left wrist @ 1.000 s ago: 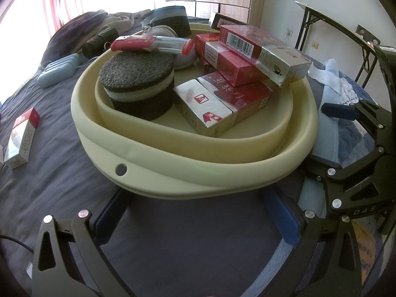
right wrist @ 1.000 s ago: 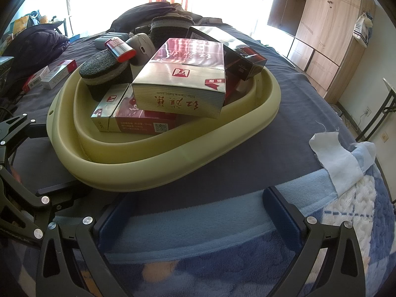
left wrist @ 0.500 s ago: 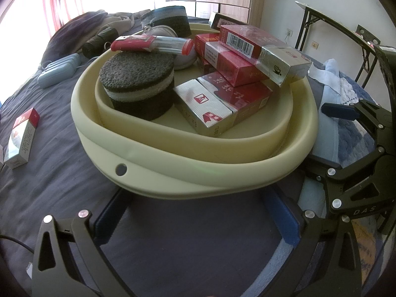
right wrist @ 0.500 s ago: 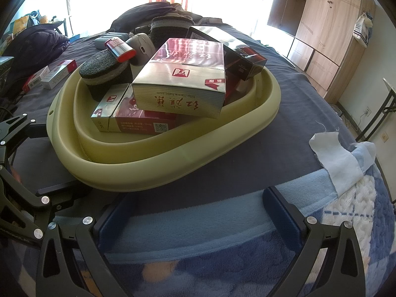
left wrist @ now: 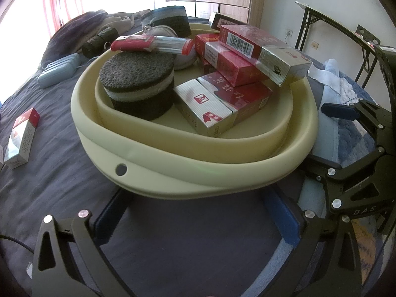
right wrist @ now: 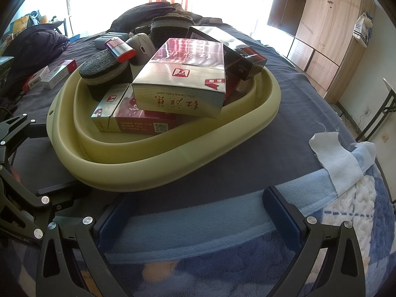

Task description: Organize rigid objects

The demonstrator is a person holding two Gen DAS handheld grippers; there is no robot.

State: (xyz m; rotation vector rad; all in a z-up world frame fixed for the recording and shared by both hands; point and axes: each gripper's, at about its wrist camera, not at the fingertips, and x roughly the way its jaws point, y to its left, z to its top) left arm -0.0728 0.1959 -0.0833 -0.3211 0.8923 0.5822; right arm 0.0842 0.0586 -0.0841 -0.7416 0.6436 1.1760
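We are holding our left gripper (left wrist: 195, 219) and right gripper (right wrist: 196, 212) low over the bed, fingers spread wide, gripping nothing. The cream basin (left wrist: 188, 173) is sitting just beyond both fingertips, carrying at least four cigarette cartons (left wrist: 217, 105) and one round sponge (left wrist: 138, 84).

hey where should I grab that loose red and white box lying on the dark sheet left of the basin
Grip the red and white box across its two long narrow sides, coming from above. It lies flat on the sheet, clear of the basin, so those sides are exposed to the jaws.
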